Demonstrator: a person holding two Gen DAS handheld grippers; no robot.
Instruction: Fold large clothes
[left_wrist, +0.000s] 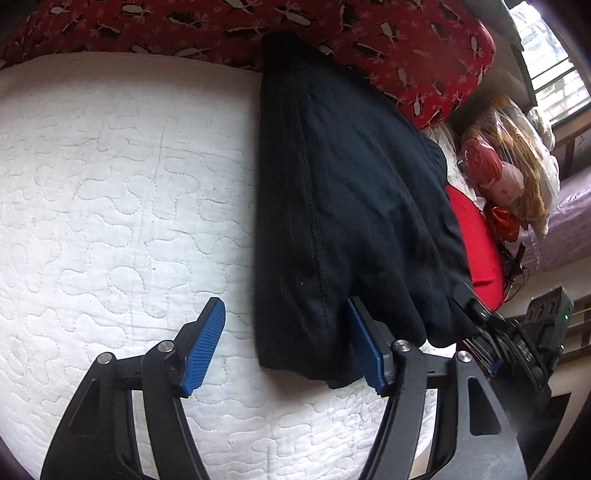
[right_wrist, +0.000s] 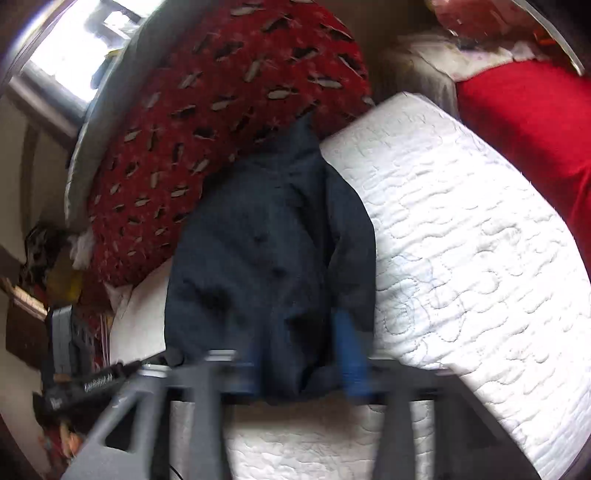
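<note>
One white quilted mattress (left_wrist: 110, 192) fills most of both views and serves as the reference for everything else. At its far edge lies a red patterned pillow (left_wrist: 388, 48), and a plain red cushion (left_wrist: 480, 251) sits off its side. The dark garment (left_wrist: 351, 206) lies lengthwise on the mattress, its far end reaching the patterned pillow and its near end bunched toward the grippers. The left gripper (left_wrist: 288, 343) hovers over the mattress's near part with its blue pads spread wide; its outer pad is clear over bare quilting, its inner pad right at the garment's near hem, though contact cannot be told. The right gripper (right_wrist: 303, 354), blurred, has its fingers partly closed around a gathered fold of the garment's near edge.
</note>
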